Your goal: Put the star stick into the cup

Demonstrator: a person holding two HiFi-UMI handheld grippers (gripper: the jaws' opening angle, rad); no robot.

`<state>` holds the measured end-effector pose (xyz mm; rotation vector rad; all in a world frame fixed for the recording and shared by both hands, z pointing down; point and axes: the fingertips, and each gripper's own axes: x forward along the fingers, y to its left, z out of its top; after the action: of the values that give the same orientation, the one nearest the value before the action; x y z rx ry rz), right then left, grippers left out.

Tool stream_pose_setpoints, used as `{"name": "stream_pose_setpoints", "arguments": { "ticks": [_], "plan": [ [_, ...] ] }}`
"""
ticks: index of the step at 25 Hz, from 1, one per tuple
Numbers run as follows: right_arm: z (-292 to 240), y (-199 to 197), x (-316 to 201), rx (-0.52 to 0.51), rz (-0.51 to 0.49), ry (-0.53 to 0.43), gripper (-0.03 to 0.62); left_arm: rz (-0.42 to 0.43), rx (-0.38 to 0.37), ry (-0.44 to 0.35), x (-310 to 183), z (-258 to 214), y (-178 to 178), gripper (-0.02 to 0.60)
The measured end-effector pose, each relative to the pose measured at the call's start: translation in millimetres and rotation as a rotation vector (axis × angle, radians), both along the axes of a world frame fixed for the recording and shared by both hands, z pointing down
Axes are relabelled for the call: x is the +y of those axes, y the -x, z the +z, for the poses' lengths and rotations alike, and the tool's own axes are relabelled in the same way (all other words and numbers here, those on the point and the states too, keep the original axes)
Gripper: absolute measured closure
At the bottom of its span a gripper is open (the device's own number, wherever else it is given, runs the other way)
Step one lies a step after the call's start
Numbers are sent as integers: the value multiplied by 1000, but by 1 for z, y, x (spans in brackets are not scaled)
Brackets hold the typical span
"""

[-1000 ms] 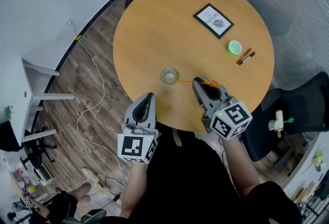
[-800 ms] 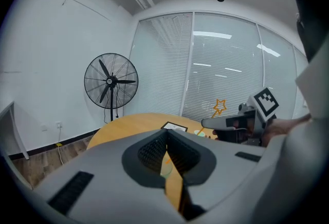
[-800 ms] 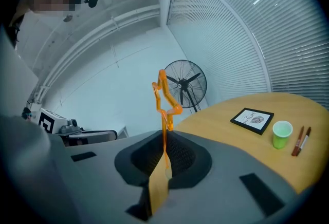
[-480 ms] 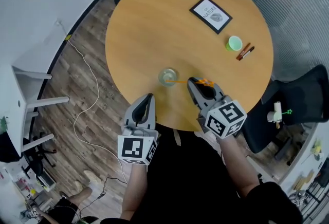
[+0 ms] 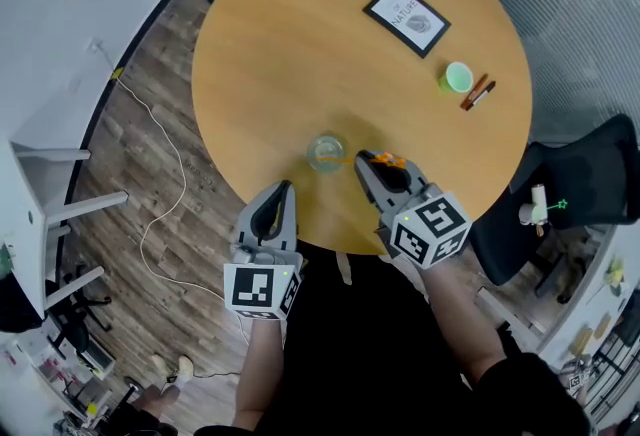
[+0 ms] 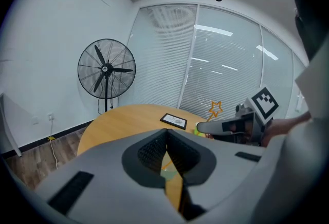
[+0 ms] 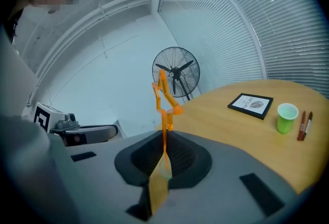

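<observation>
A clear glass cup (image 5: 327, 151) stands on the round wooden table (image 5: 280, 44) near its front edge. My right gripper (image 5: 366, 164) is shut on the orange star stick (image 5: 385, 161), just right of the cup. The stick's thin end reaches the cup's rim; whether it is inside I cannot tell. In the right gripper view the star stick (image 7: 164, 98) rises from between the jaws with its star end up. My left gripper (image 5: 283, 190) hovers at the table's front edge, left of and below the cup, shut and holding nothing. The left gripper view shows the right gripper (image 6: 226, 126) and the star (image 6: 215, 109).
A framed picture (image 5: 405, 18), a green cup (image 5: 456, 77) and two pens (image 5: 478, 93) lie at the table's far right. A black chair (image 5: 580, 189) stands right of the table. A standing fan (image 6: 106, 70) is beyond it, and a cable (image 5: 165, 184) runs over the floor at left.
My right gripper has moved a little left with the star stick, closer to the glass cup. The left gripper has kept its place at the table's edge.
</observation>
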<state>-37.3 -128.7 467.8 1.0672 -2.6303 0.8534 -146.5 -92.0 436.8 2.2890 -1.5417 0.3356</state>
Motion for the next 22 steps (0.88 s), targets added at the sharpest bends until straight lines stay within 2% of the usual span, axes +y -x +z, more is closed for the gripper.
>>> {"name": "stream_pose_setpoints", "arguments": {
  "ticks": [22],
  "plan": [
    [35, 9, 0, 12, 42, 81, 569, 51, 12, 51, -11, 23, 2, 583]
  ]
}}
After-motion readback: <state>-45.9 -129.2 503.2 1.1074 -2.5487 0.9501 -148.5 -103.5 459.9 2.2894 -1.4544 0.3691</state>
